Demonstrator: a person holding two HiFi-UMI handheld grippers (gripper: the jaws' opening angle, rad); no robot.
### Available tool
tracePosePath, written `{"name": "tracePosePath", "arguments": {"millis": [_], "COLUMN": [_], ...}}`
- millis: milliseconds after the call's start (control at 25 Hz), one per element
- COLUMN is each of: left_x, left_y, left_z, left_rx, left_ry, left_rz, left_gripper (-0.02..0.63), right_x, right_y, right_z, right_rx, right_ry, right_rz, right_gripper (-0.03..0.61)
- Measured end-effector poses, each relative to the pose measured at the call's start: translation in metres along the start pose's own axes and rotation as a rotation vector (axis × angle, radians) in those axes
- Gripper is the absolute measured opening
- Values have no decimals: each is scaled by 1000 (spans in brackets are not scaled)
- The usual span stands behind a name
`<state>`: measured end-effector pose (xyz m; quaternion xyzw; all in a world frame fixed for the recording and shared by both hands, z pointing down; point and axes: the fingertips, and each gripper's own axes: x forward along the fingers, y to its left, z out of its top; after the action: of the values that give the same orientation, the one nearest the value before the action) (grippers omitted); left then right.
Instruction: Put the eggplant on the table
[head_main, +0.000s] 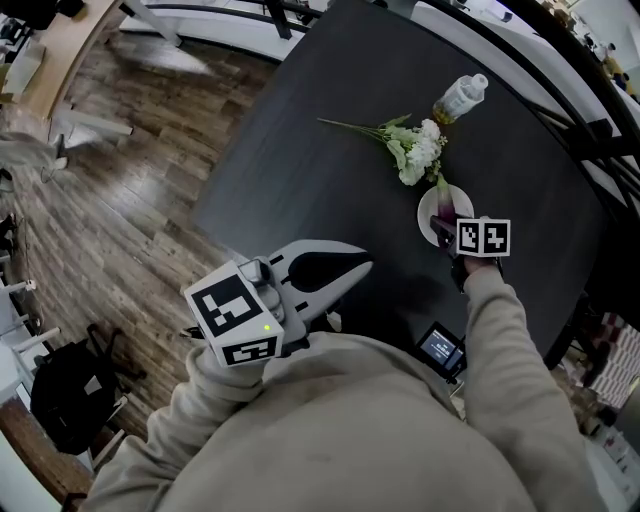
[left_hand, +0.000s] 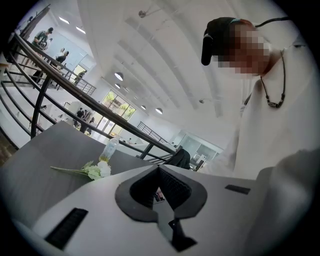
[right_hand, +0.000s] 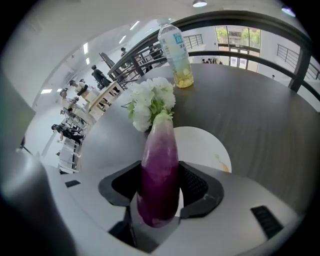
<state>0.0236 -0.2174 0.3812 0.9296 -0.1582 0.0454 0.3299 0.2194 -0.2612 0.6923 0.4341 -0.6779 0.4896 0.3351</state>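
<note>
The right gripper (right_hand: 160, 170) clamps a smooth, glossy eggplant (right_hand: 159, 150) between its ribbed black pads. The eggplant is long and rounded, deep purple fading to pale lilac at its green cap. It tilts over a round white plate (right_hand: 206, 145) toward the near edge of the matte dark table (head_main: 340, 120). The left gripper (left_hand: 160, 170) has its fingers together, empty.

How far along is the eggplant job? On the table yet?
Done: the right gripper has the eggplant clamped between its jaws. In hand: it hangs over the white plate. Left: setting it on the dark table and letting go. The left gripper idles, shut.
</note>
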Motion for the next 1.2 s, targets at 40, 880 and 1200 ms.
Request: {"name": "tracePosePath", "arguments": {"millis": [40, 880, 1200], "left_x": [0, -12, -19], "left_y": [0, 7, 4], "left_z": [-1, -5, -6], "left_rx": [-2, -19, -22], "left_ry": [0, 0, -1], "left_rz": [1, 20, 14], "left_gripper": [6, 6, 6], "right_x": [3, 18, 15], "right_y": [1, -4, 4], "right_z": [-1, -10, -7], "right_rx": [-6, -83, -94], "right_ry": [12, 90, 60], "right_rz": [5, -34, -32], "right_gripper": [235, 235, 250]}}
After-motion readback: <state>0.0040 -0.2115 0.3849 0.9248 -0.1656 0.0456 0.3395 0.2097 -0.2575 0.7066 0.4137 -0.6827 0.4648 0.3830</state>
